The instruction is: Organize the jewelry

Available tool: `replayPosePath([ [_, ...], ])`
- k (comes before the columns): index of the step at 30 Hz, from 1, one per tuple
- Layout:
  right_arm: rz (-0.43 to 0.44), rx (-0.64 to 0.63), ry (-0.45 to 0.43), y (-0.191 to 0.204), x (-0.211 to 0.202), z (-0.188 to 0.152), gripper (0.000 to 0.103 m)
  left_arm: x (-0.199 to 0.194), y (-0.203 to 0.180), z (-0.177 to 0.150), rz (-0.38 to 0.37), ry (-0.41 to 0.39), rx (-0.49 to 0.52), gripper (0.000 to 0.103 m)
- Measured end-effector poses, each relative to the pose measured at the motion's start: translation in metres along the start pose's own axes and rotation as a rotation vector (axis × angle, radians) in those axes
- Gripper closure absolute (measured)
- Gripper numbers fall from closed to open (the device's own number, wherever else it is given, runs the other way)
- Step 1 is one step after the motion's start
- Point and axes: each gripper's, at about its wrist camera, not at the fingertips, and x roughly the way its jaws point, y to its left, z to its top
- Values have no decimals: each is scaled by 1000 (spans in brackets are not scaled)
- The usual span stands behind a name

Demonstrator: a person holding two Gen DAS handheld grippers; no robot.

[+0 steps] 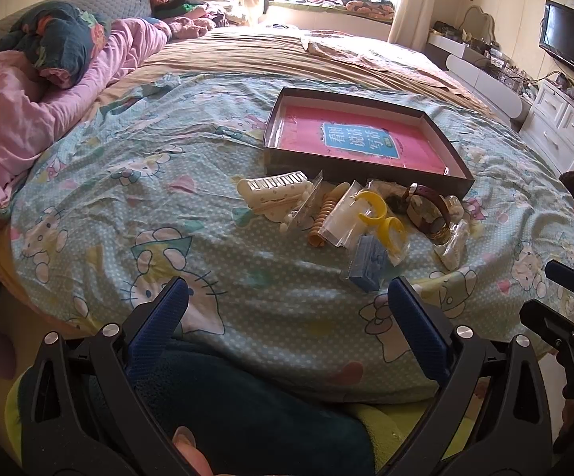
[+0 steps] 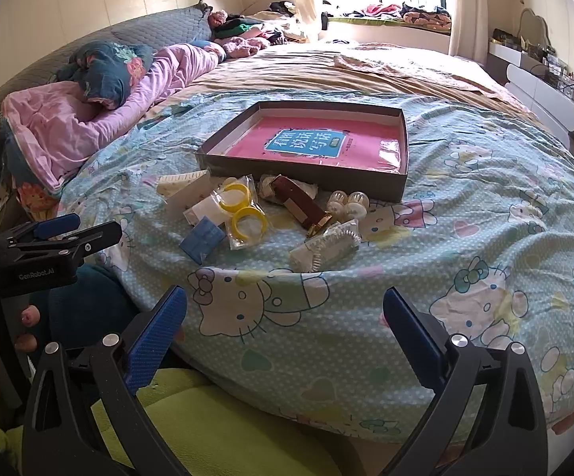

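Your left gripper (image 1: 287, 305) and right gripper (image 2: 285, 309) both hang at the bottom of their frames over the bed's near edge, fingers spread wide, holding nothing. The jewelry pile (image 2: 263, 214) lies mid-frame on the cartoon-cat sheet (image 2: 465, 261): yellow rings (image 1: 382, 214), a blue case (image 1: 368, 267), a brown-strapped watch (image 2: 301, 202). Just behind it sits the shallow box (image 1: 451, 150) with a pink book (image 1: 350, 139) inside.

Glossy yellow plastic rings (image 2: 243, 208) lie on matt printed cotton bedsheet (image 2: 465, 206).
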Motion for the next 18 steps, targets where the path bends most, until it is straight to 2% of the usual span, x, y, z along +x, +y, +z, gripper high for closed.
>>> replayPosePath([
  [18,4,-8,-3,5,0,1,4,-1,0,1,1,-3,1,9],
])
